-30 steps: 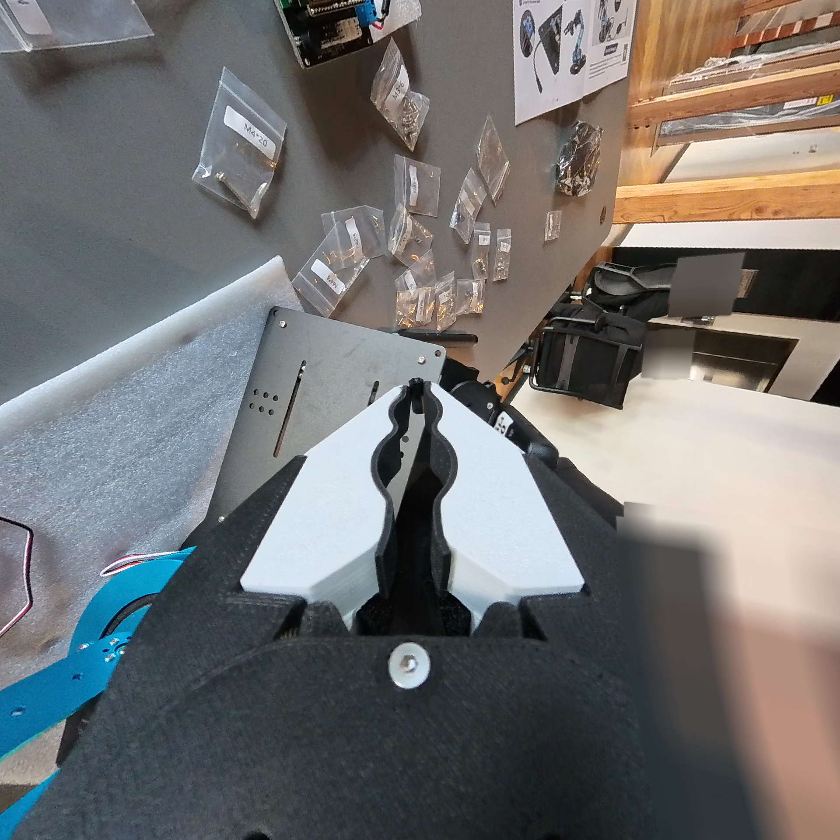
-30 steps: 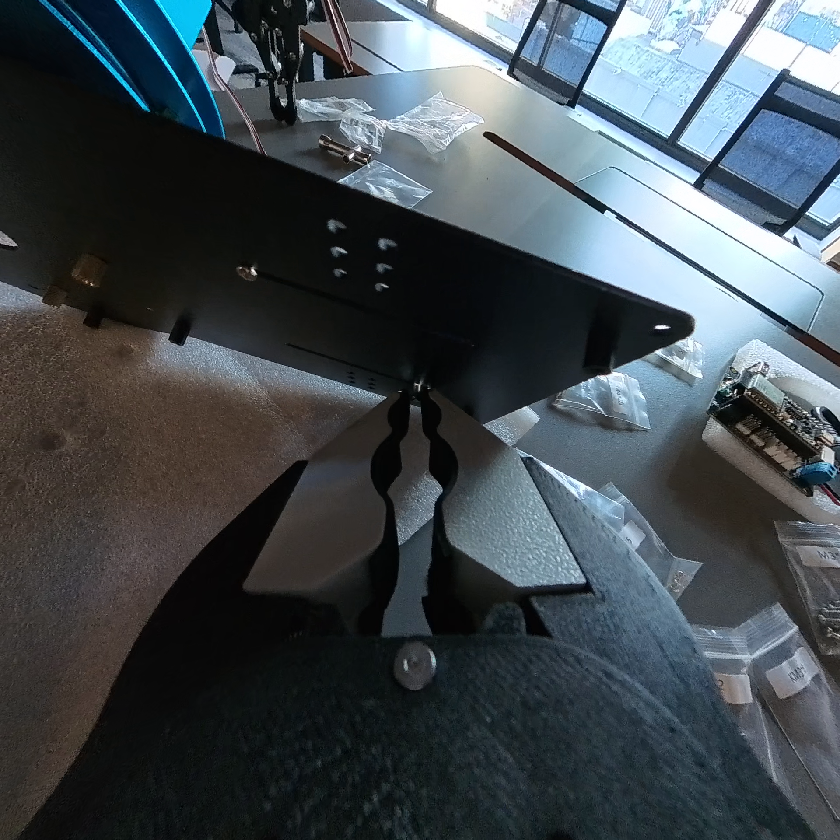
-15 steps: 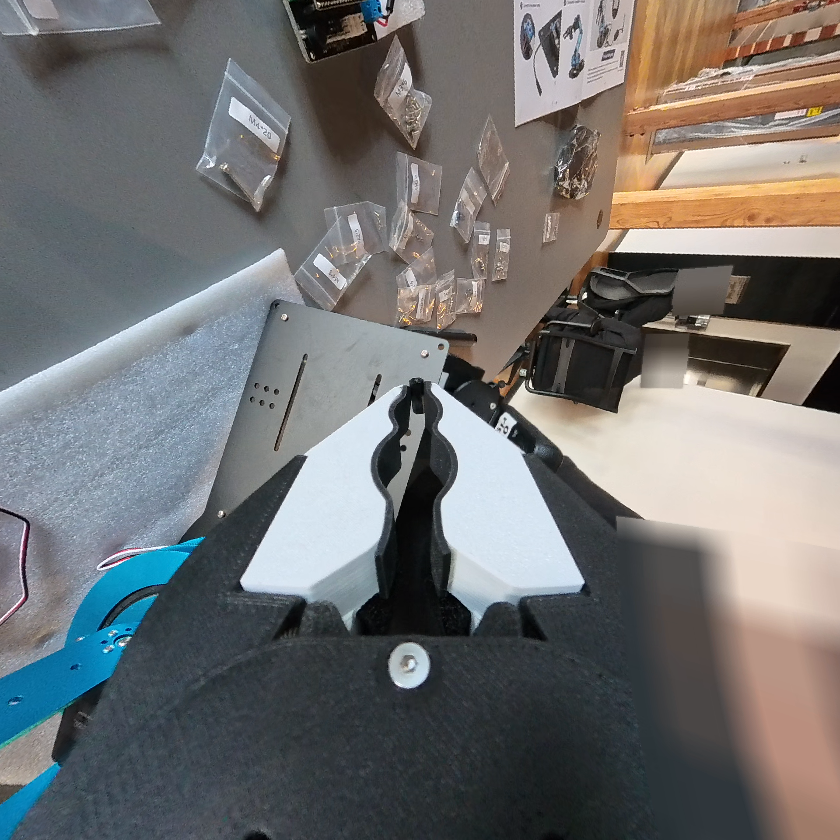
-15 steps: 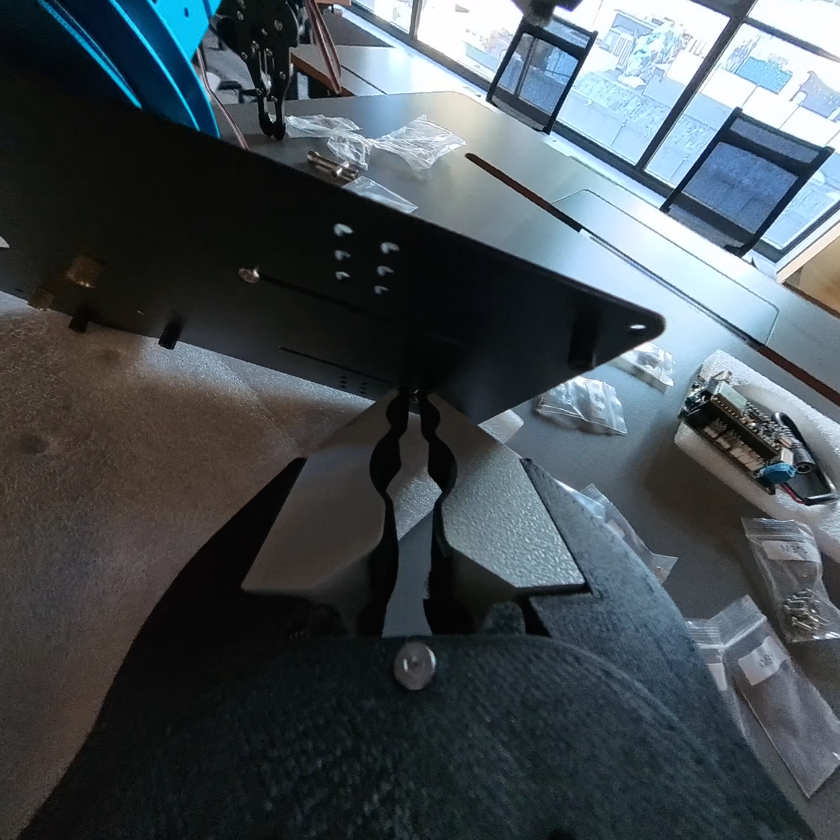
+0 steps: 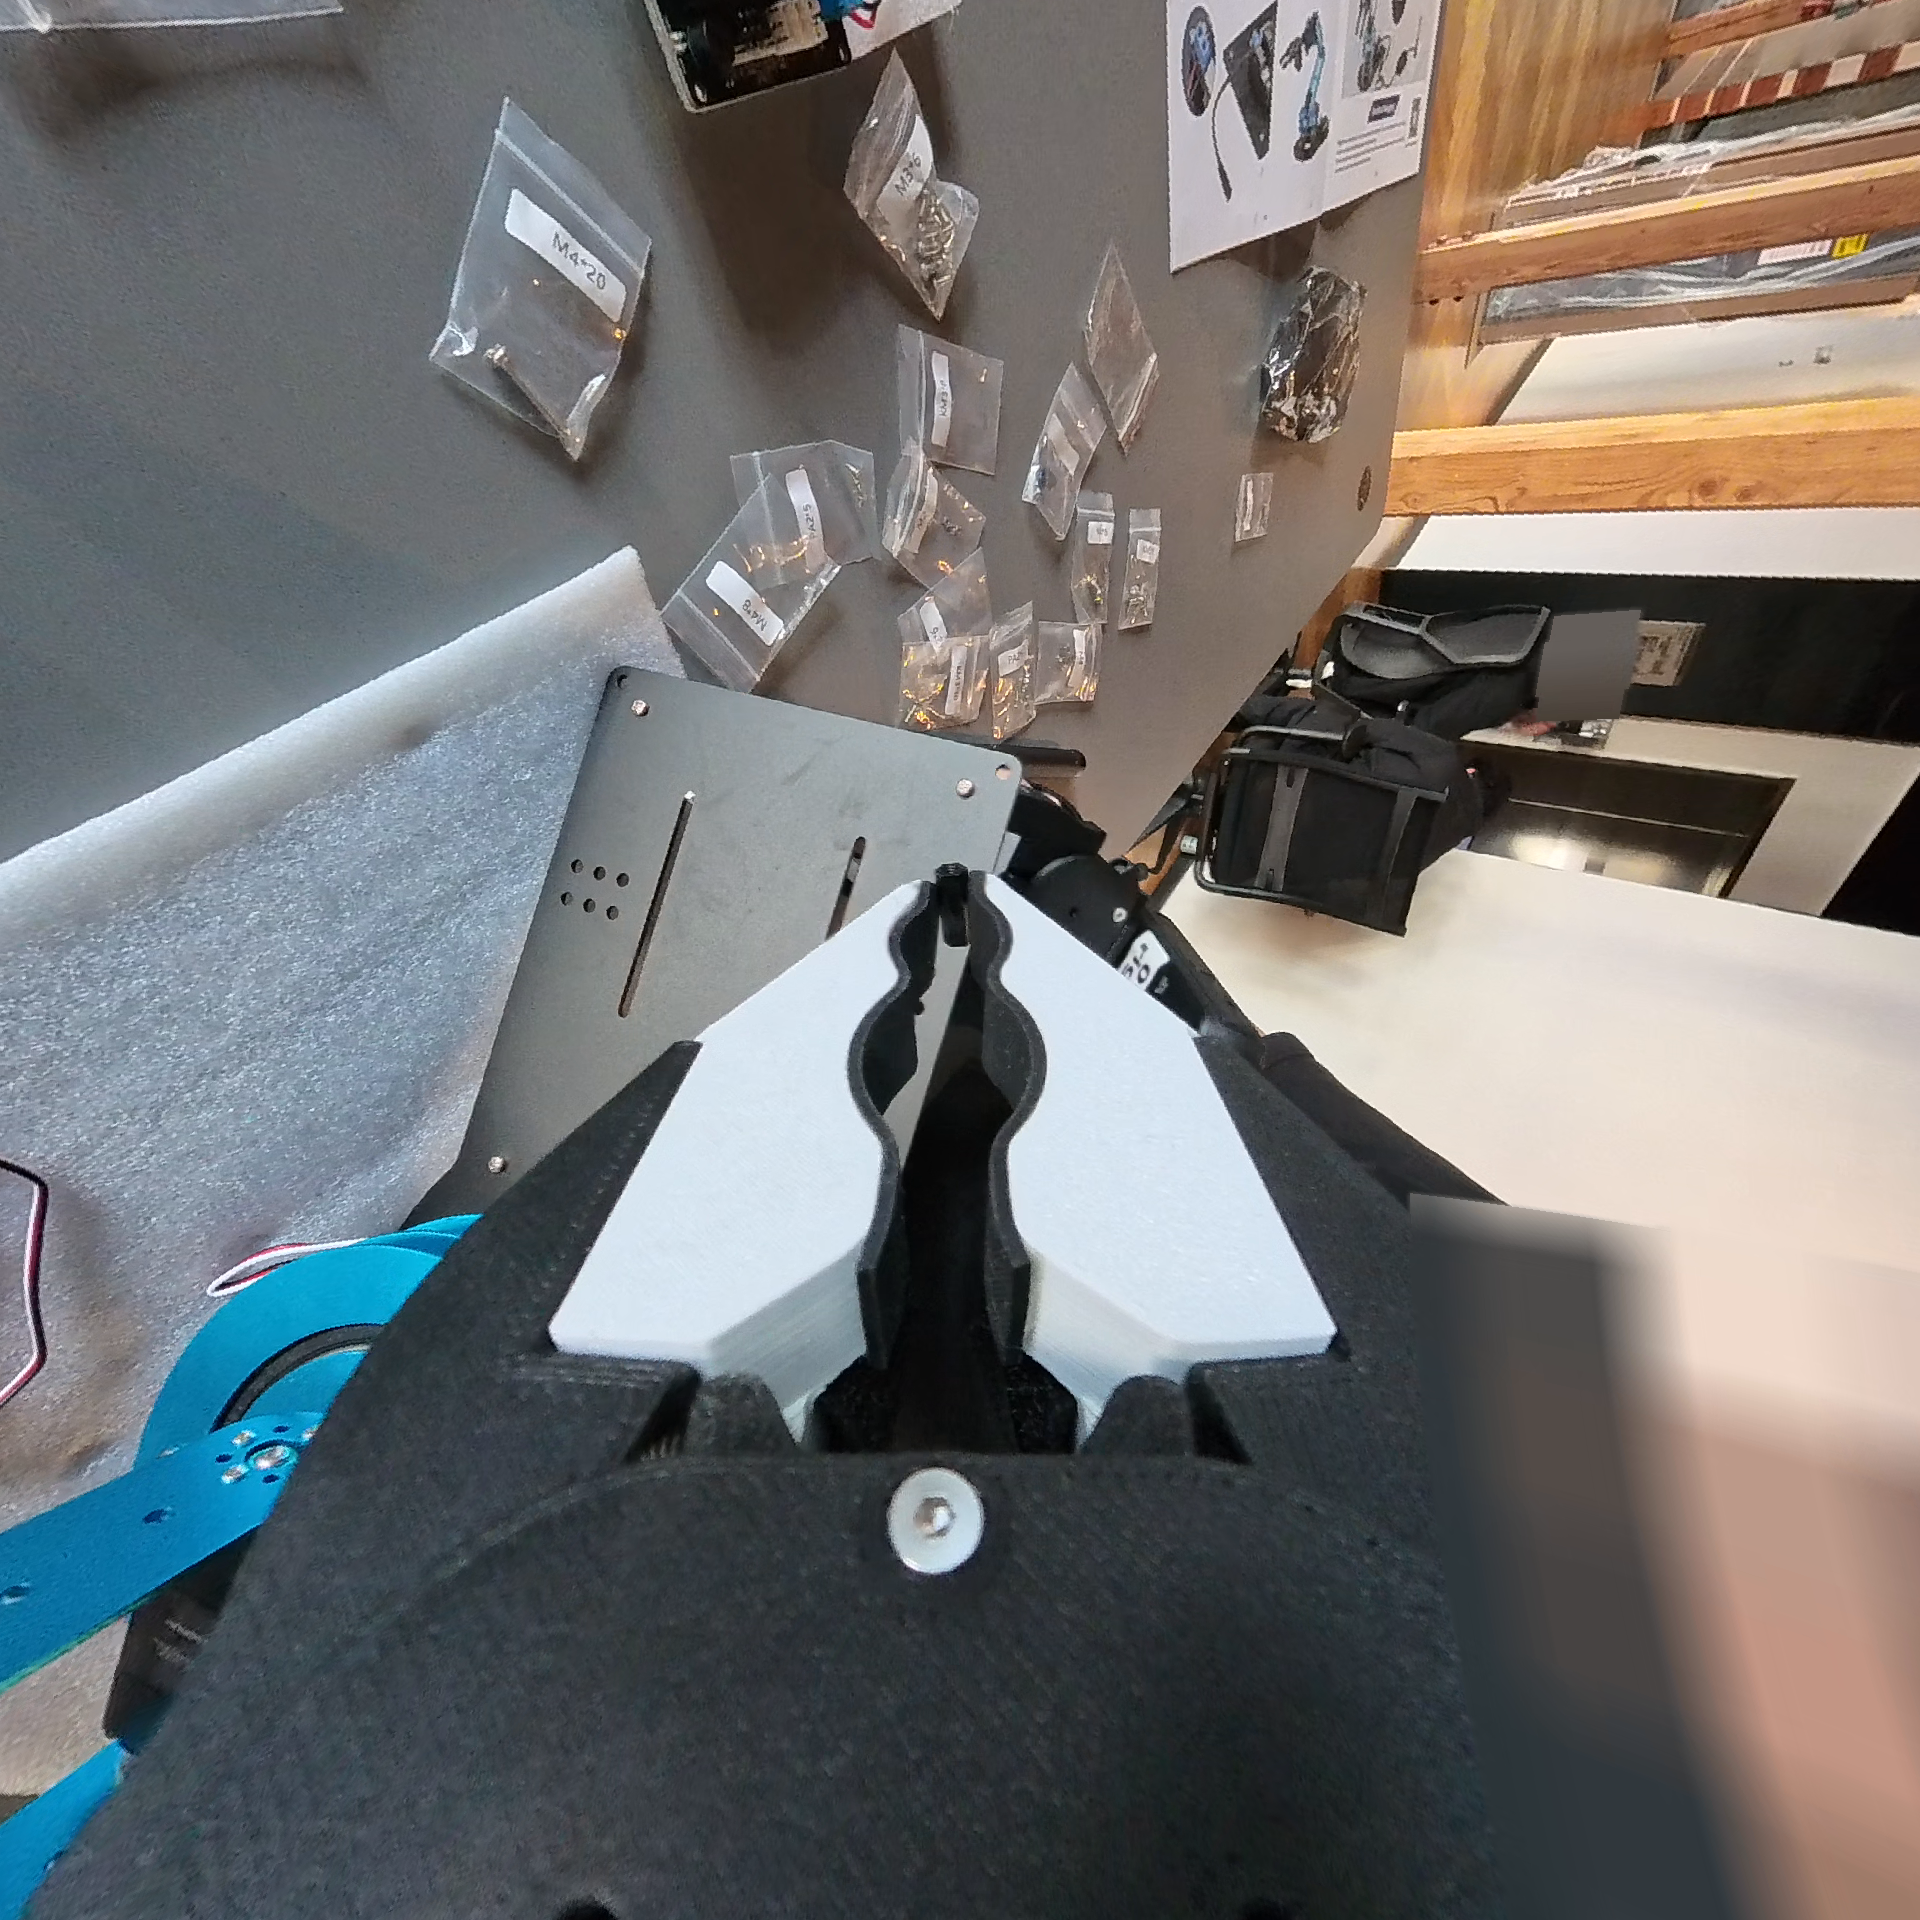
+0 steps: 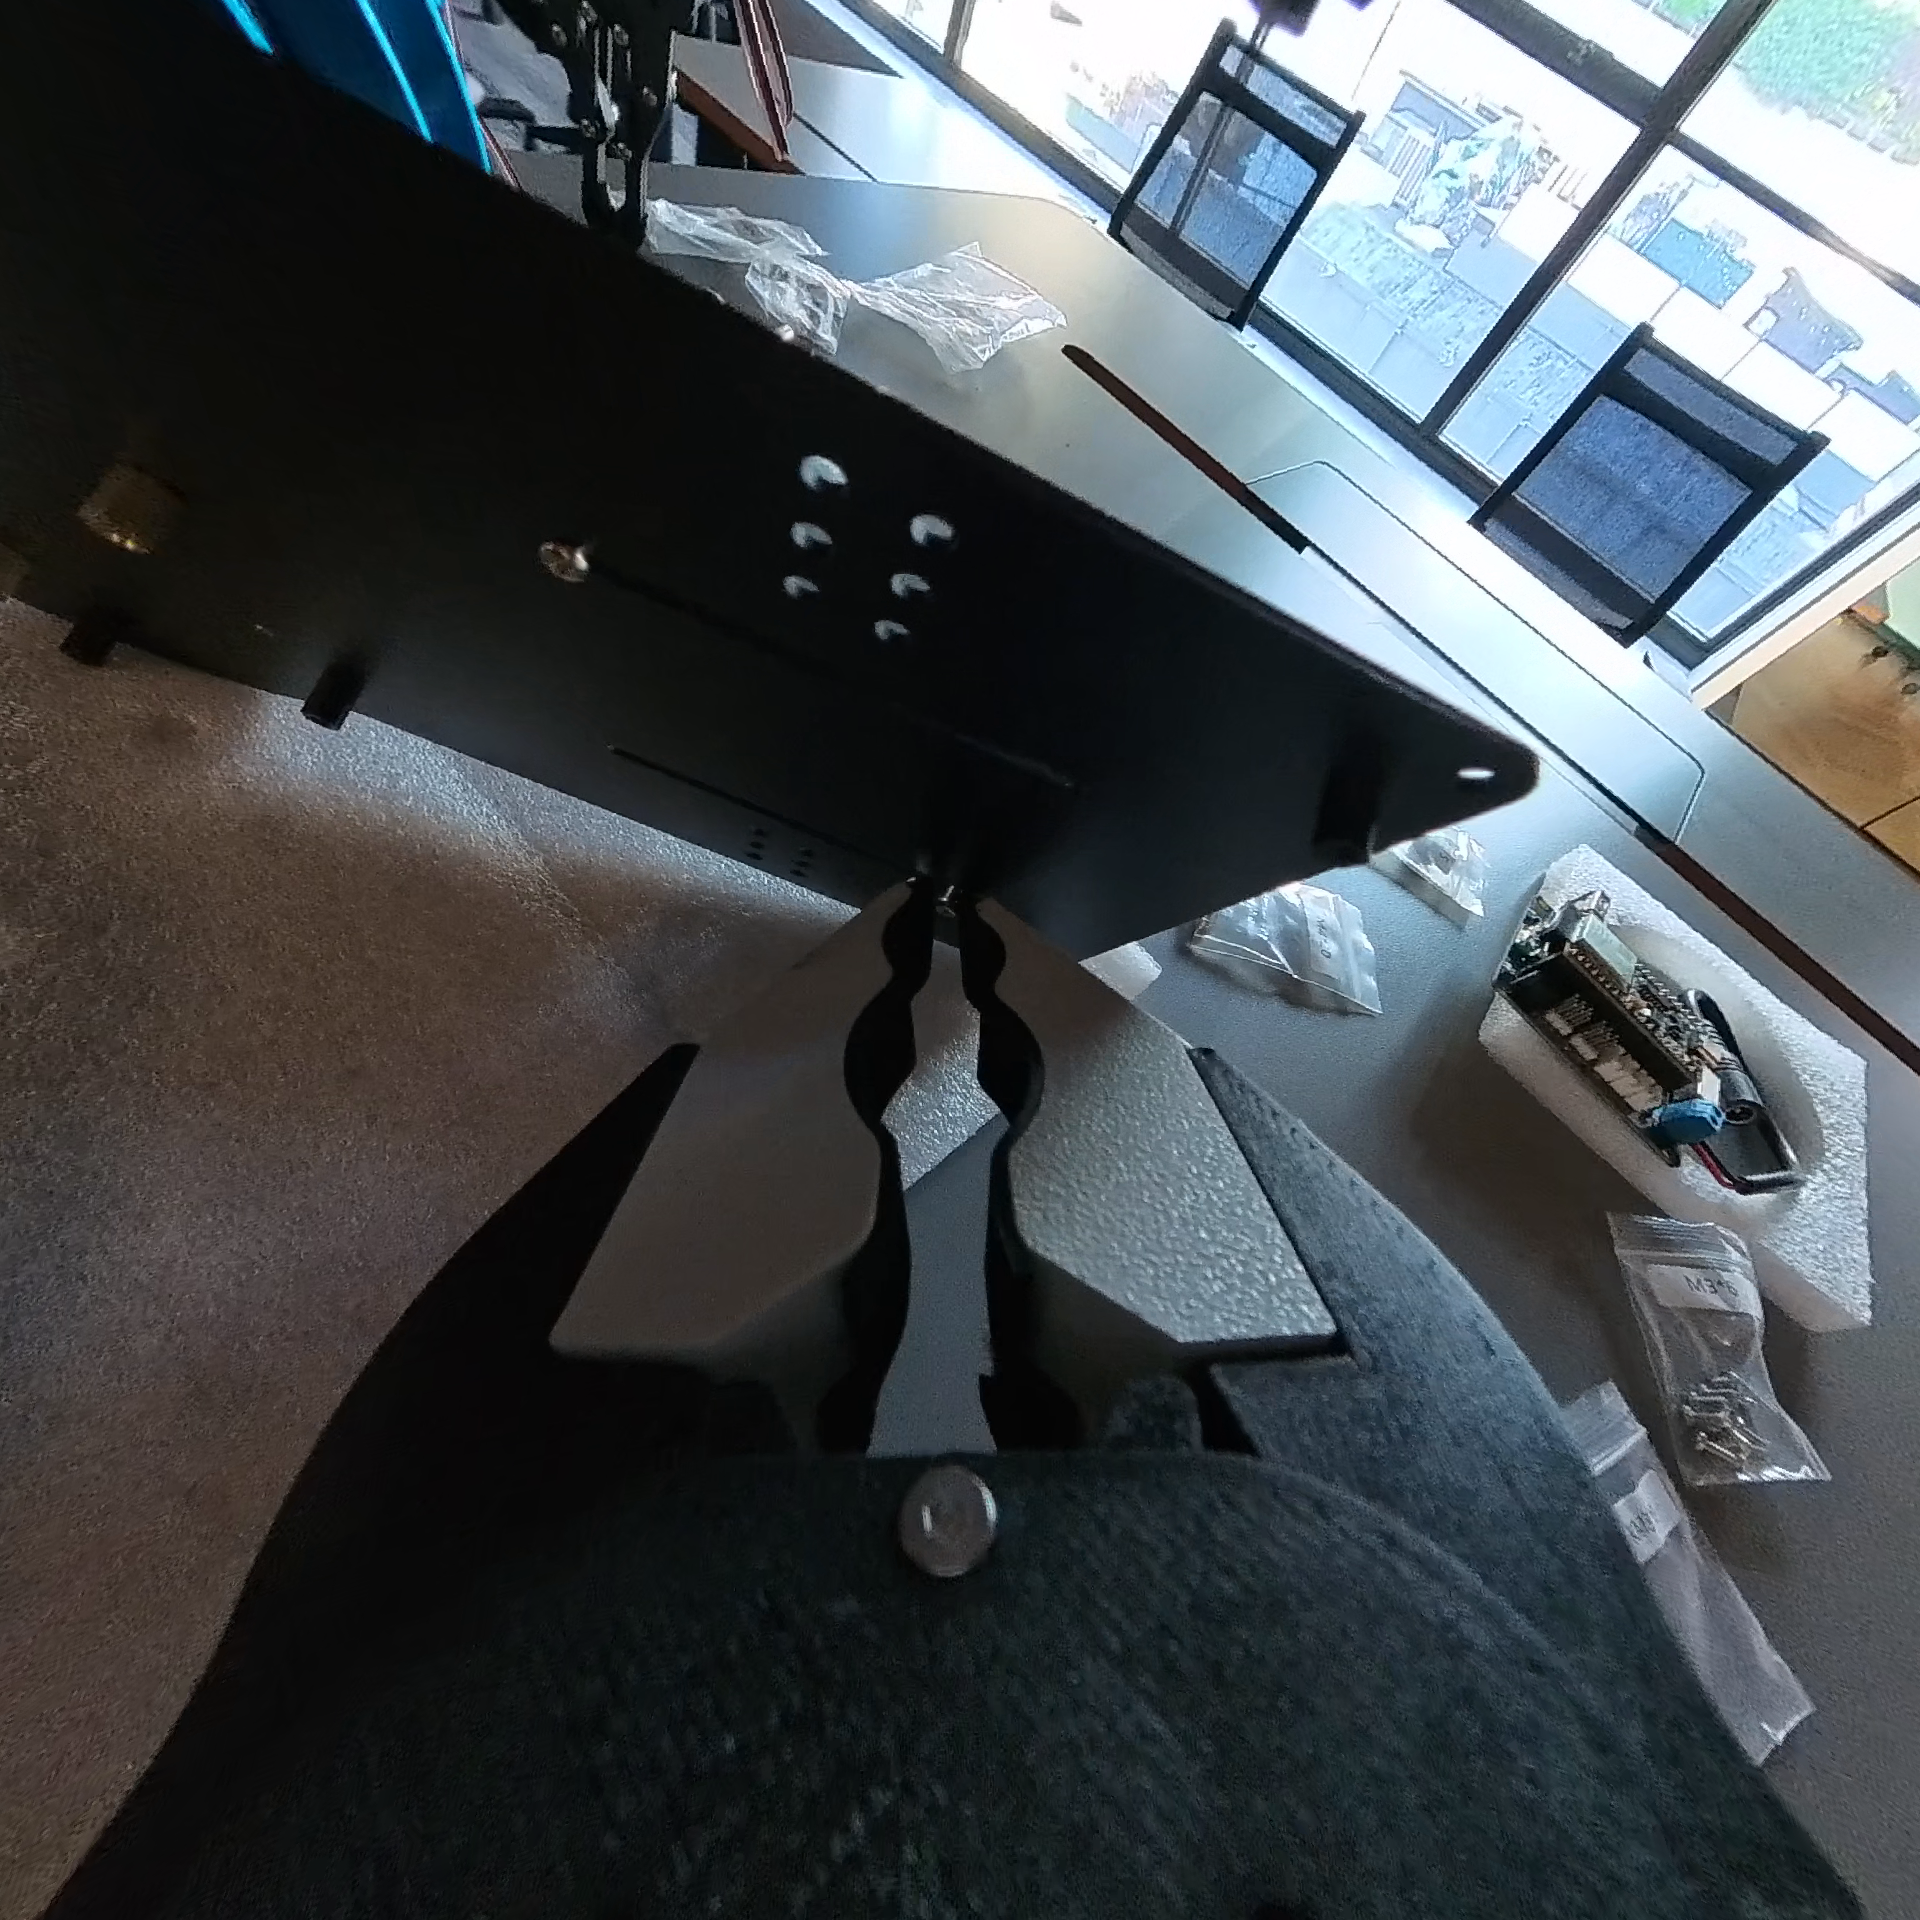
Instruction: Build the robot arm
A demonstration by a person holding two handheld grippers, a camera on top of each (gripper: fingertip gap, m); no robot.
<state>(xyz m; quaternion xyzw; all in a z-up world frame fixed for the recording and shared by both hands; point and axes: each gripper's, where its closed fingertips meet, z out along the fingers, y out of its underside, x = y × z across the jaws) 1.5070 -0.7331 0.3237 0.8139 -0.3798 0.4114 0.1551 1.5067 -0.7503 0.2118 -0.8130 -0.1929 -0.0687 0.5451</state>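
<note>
Left gripper jaws clamped on a standoff above the plate; right gripper jaws pinch a screw beneath.

Matt black flat metal plate; rough white foam sheet; glossy clear plastic bags; smooth matt grey bench; grainy white plastic fingers.

Black plate directly ahead, blocking passage.

The black plate has tilted slightly steeper (its far corner lower) in the right wrist view.
</note>
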